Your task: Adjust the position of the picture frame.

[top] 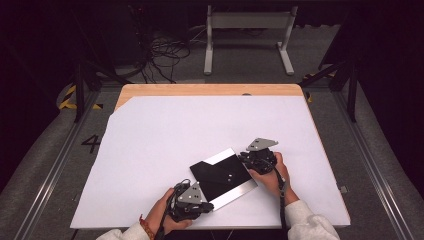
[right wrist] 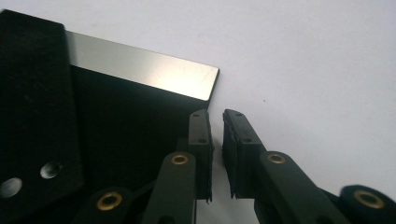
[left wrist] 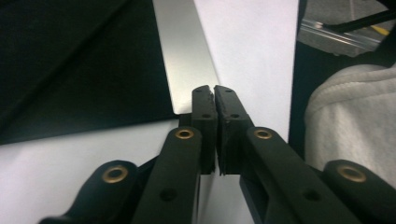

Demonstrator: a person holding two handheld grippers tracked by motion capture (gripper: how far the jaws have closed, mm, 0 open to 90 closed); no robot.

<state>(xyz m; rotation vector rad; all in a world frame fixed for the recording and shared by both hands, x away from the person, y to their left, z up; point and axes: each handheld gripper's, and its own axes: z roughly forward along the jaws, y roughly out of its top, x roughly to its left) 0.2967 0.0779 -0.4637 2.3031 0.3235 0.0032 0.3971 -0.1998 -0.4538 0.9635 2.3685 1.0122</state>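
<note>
Flat black rectangular plate with bare metal edge strips (top: 222, 176) lies on the white table sheet (top: 150, 150) between both grippers: left gripper (left wrist: 214, 91) nearly closed, empty, at its corner; right gripper (right wrist: 215, 116) slightly parted, empty, beside its edge.

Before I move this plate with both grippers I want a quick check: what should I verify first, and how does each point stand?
1. Plate flat on the white sheet: ok.
2. Left gripper at a plate corner: ok.
3. Left jaws gripping the plate: not ok; shut, nothing between.
4. Right gripper beside the opposite corner: ok.
5. Right jaws gripping the plate: not ok; slightly apart, empty.
6. Jaw tips touching the plate's edge: cannot tell.
</note>
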